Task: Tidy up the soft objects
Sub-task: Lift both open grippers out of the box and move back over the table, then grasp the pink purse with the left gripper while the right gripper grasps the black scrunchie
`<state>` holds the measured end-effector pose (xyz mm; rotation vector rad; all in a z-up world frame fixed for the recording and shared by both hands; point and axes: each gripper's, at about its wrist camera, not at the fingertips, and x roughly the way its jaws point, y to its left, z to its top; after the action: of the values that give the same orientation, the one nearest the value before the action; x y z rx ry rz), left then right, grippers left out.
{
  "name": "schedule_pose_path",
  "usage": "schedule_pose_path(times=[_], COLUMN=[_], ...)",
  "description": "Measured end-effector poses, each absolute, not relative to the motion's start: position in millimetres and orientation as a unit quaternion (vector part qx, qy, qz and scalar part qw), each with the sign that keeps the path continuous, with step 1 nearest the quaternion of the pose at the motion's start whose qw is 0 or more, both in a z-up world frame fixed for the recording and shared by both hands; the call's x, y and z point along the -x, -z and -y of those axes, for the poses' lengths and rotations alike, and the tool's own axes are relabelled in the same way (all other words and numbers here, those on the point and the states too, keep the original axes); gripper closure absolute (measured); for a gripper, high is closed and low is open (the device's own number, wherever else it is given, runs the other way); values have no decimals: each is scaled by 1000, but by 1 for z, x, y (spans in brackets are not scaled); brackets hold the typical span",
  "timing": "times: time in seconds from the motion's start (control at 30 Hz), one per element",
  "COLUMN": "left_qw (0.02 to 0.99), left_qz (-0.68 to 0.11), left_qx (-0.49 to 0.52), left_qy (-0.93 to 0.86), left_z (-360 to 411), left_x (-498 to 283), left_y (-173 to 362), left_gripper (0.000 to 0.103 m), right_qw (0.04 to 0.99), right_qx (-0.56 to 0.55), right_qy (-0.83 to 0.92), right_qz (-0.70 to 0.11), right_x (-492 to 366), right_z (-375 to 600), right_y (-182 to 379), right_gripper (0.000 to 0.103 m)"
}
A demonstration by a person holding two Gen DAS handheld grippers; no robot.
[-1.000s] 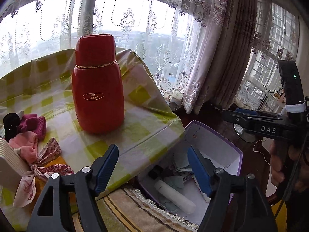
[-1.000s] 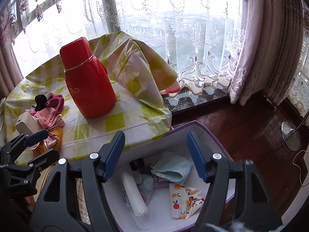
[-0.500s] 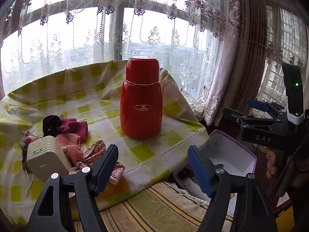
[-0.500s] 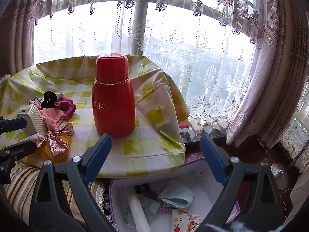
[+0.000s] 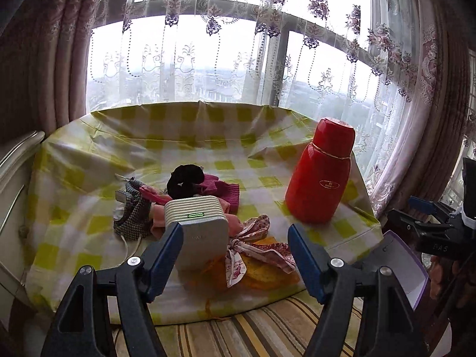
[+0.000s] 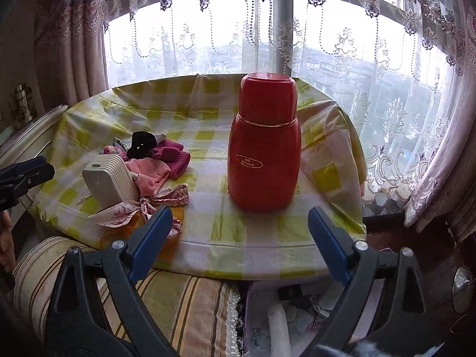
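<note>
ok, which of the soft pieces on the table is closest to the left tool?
The floral-print scarf, knotted just beyond the open left tool. The pink cloth, magenta knit and black scrunchie lie farther back.

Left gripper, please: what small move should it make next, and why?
Probably ease the left gripper forward and down onto the floral scarf. Its jaws are open and empty, the scarf is the nearest soft item on the tablecloth, and the white device beside it is hard, so steer right of it.
</note>
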<state>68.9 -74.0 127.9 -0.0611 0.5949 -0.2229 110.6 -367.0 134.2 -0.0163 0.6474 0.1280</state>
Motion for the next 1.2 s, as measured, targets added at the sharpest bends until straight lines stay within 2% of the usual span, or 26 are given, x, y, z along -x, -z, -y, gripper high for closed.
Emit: schedule_pose_path(times=[0.13, 0.27, 0.7, 0.87, 1.2], left_qw=[948, 944, 926, 916, 895], left_qz=[-304, -316, -334, -344, -373], left_qx=[44, 68, 154, 183, 221], left_qy=[85, 74, 86, 97, 109], left_z=[49, 28, -21, -33, -50], left_x=[-78, -87, -129, -157, -221], left_y=[-124, -120, -108, -99, -72], left_gripper=[32, 40, 42, 46, 47], right_qw=[943, 940, 930, 926, 914], right_qx=[10, 18, 29, 31, 29], right_qy=[-92, -112, -150, -165, -204], right_qz=[-320, -323, -334, -337, -350], right_x=[-120, -130, -174, -199, -264], right_z=[352, 339, 307, 294, 264], right_y=[-139, -141, -137, -138, -138], right_gripper=[9, 9, 9, 9, 9])
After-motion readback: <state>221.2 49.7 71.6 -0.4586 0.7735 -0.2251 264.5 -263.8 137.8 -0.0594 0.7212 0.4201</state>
